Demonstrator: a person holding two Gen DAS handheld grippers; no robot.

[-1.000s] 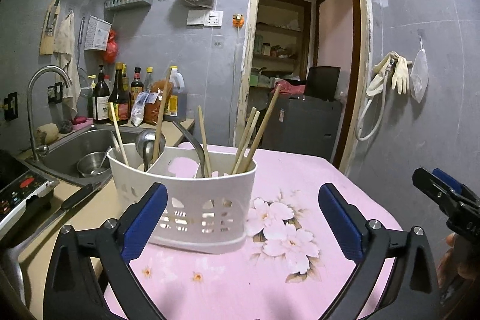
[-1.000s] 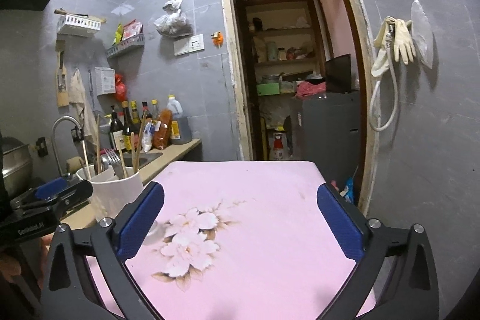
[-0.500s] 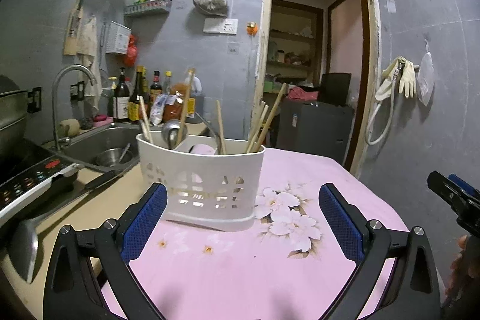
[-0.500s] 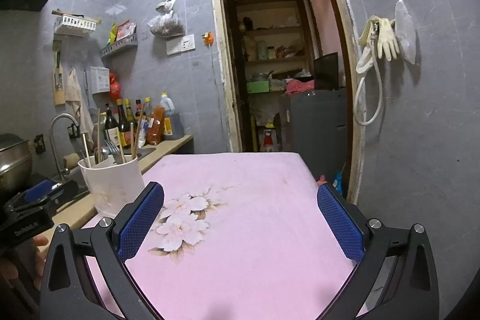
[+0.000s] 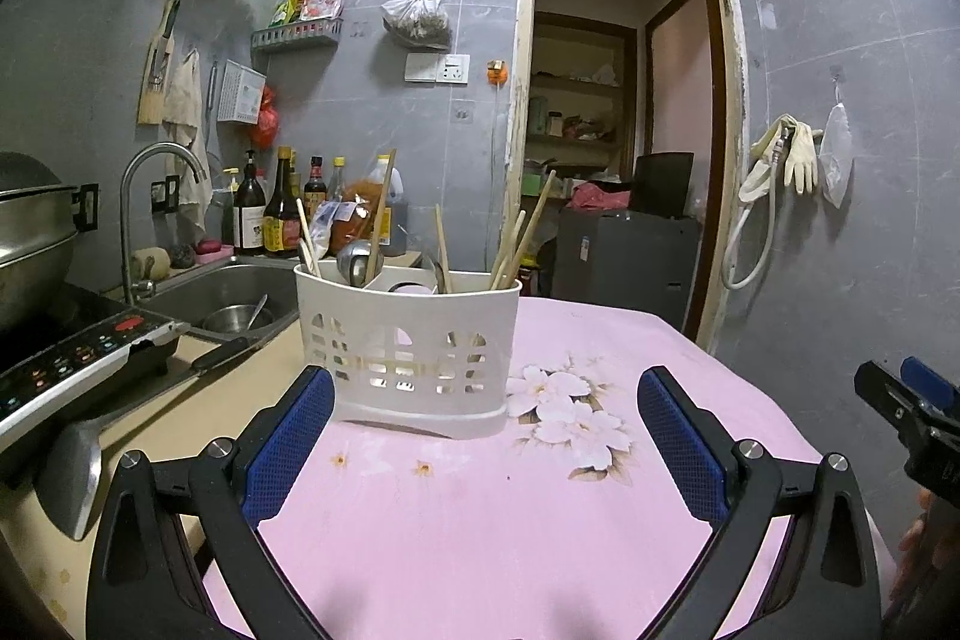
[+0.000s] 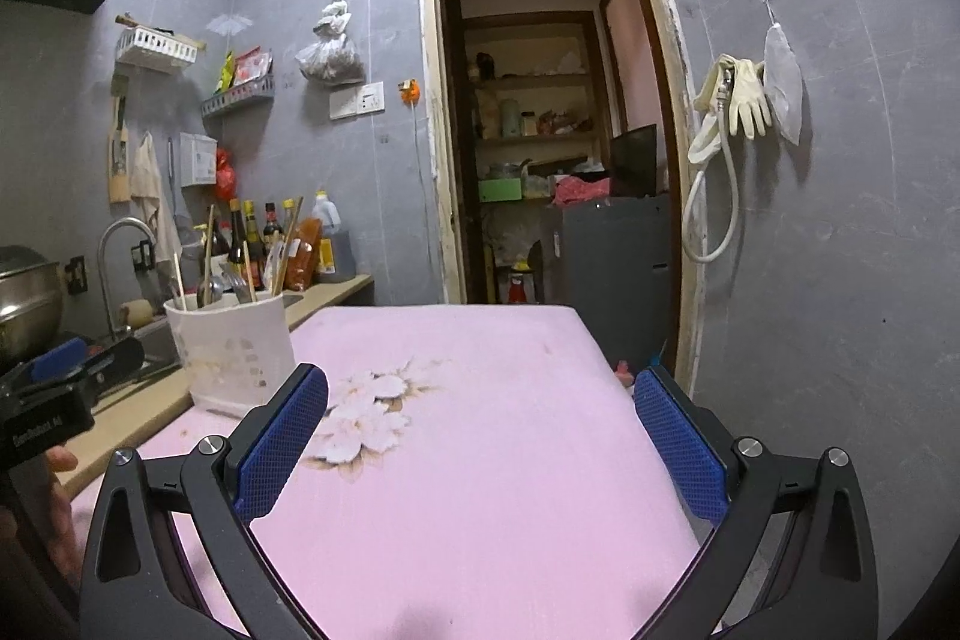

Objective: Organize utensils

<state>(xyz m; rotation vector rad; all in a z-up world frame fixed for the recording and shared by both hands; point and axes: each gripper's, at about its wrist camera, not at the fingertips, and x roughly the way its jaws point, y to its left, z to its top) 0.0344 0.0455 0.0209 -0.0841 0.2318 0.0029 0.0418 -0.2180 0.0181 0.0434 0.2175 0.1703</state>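
We are holding both tools, left (image 5: 483,439) and right (image 6: 480,436), gaping and empty, facing one slotted white plastic caddy (image 5: 411,352) bristling with wooden chopsticks (image 5: 521,241).

The left gripper (image 5: 485,436) is held level, its blue-padded fingers (image 5: 287,451) spread wide with nothing between them. The right gripper (image 6: 480,436) is likewise held level, parted wide and empty.

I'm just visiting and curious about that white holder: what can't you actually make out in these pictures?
- Left wrist view: the lower ends of the wooden chopsticks and metal ladle are hidden by the white slotted plastic utensil holder.
- Right wrist view: the same holder is small; its utensils blur together.
- Left wrist view: the right gripper is cut off by the frame edge.
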